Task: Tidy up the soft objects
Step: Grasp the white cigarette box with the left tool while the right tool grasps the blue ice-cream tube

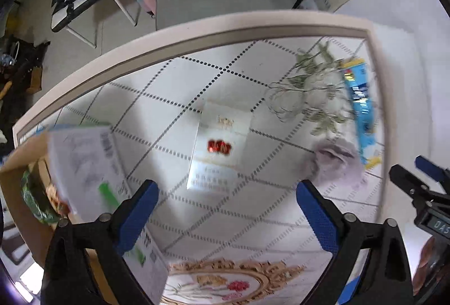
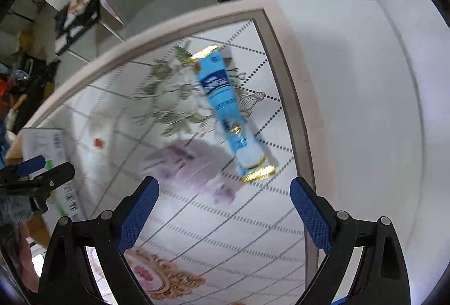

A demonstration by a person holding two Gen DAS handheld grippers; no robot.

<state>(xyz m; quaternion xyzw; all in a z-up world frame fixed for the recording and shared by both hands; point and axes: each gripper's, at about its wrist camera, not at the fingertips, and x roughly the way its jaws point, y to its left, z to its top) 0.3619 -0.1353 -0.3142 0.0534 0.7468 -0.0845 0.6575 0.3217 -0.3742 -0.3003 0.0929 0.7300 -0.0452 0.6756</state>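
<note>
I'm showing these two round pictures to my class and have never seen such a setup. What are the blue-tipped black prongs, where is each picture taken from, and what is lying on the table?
No robot here: a person holds a clamp-like tool in each hand. Each picture comes from a fisheye camera on one tool, looking along its jaws. The left gripper and right gripper are both open and hold nothing. On the patterned table lie a white packet, a blue packet and a blurred purplish soft thing. At the left sits a cardboard box.

Black handheld grippers with blue-padded fingers

Each of the left gripper [image 1: 227, 206] and right gripper [image 2: 224, 203] had black angular plastic arms, silver round rivets at the joints, and textured blue pads [image 1: 317, 216] lining the fingertips.
</note>
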